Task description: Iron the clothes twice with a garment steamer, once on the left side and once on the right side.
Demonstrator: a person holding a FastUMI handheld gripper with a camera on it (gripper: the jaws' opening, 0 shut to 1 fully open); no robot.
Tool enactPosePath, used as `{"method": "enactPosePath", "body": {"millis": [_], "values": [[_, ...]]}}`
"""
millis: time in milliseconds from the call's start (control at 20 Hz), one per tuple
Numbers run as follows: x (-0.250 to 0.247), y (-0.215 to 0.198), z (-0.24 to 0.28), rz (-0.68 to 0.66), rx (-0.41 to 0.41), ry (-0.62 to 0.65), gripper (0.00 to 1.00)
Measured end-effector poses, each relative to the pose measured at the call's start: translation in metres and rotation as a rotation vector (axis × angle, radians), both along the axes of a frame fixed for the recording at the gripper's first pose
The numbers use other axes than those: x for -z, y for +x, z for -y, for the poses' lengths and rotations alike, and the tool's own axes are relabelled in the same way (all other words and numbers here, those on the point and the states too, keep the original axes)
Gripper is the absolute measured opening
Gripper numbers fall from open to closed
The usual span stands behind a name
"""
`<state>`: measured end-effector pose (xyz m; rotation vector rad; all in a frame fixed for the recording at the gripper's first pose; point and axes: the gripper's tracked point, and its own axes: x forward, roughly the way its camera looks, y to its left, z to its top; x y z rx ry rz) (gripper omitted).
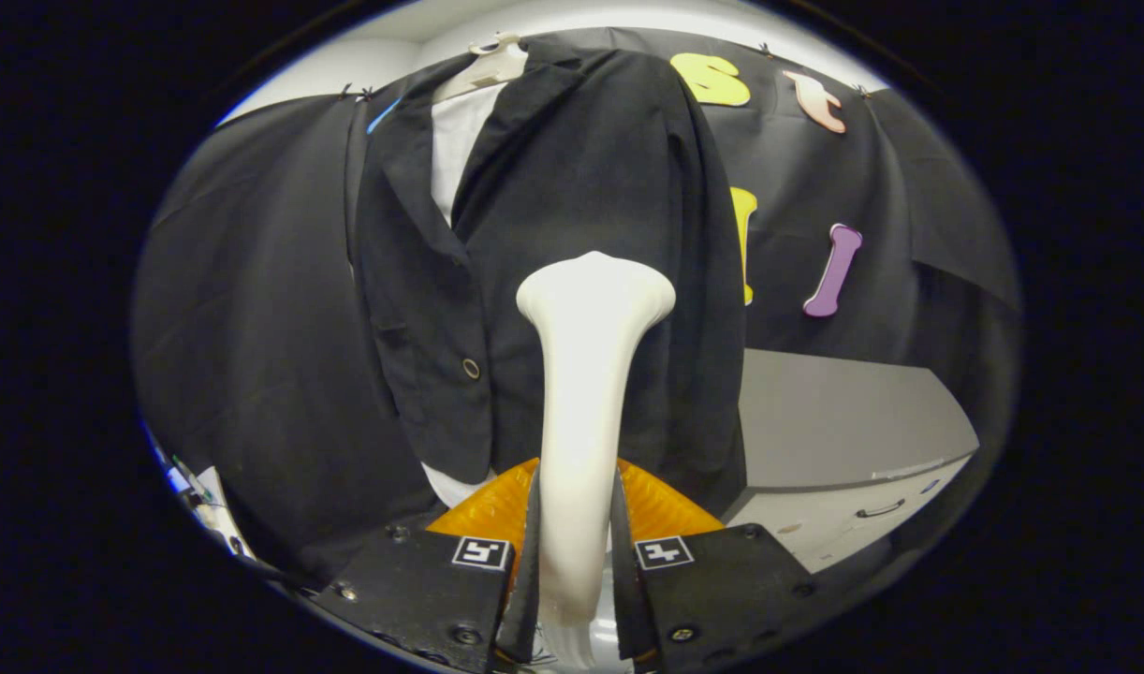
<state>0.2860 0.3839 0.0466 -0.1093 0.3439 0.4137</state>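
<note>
One black jacket (572,215) hangs in front of the booth's dark cloth wall, the largest thing ahead of the gripper; it hangs on a single pale hanger (493,62), open at the collar over one white garment (460,140) whose hem also peeks out below the jacket's lower left edge. The jacket's right front panel overlaps the left, and one round button (471,368) sits at that overlap, just left of the steamer. To the right of the jacket, lower down, stands one grey cabinet (843,421) with a flat top and a pale drawer front bearing one dark handle (879,510); the drawer is closed, so what it contains cannot be told. One garment steamer (586,412), white, rises from between the fingers as a long neck that flares into a wide head, the head lying over the jacket's right front panel at about mid-height; whether it touches the cloth cannot be told. The gripper (577,562) is narrowed onto the steamer's neck, both fingers pressing its sides. Each finger block carries one square black-and-white marker (481,552), two in all. Behind the fingers an orange ribbed piece (661,510) fans out on either side of the neck.
</note>
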Motion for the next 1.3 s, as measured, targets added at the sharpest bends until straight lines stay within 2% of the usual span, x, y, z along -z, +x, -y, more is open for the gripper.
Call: {"method": "enactPosePath", "body": {"millis": [1050, 1300], "values": [[0.127, -0.009, 0.008, -0.222, 0.027, -0.088, 0.36], [0.103, -0.017, 0.007, -0.175, 0.060, -0.059, 0.36]]}}
